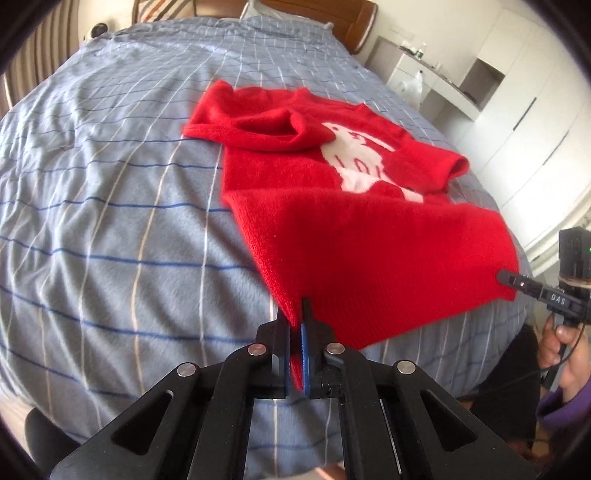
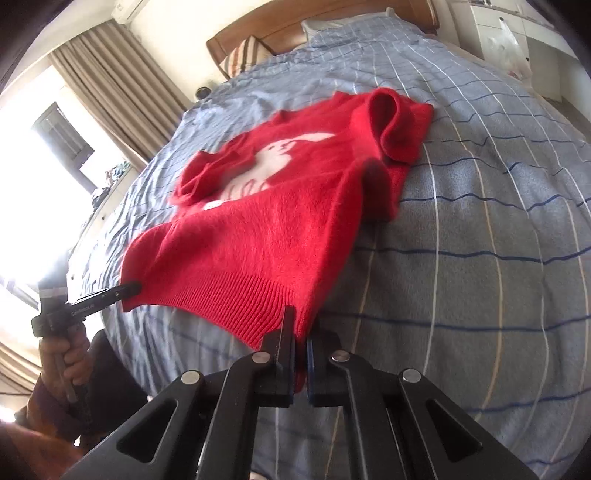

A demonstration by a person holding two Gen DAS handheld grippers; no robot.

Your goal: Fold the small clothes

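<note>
A small red knitted sweater [image 1: 332, 206] with a white animal figure lies front up on the blue checked bed cover, both sleeves folded in over the body. My left gripper [image 1: 297, 314] is shut on the left corner of its ribbed hem, red knit pinched between the blue pads. The right gripper [image 2: 300, 325] is shut on the opposite hem corner of the sweater [image 2: 266, 221]. Each view also shows the other gripper at the far hem corner: the right gripper [image 1: 504, 277] and the left gripper [image 2: 135, 286]. The hem is lifted slightly off the cover between them.
The bed cover [image 1: 110, 221] spreads wide around the sweater. A wooden headboard [image 1: 332, 14] and pillows stand at the far end. White cupboards and a shelf [image 1: 480, 92] line one side, curtains and a bright window [image 2: 74, 110] the other. A person's hands hold both tools.
</note>
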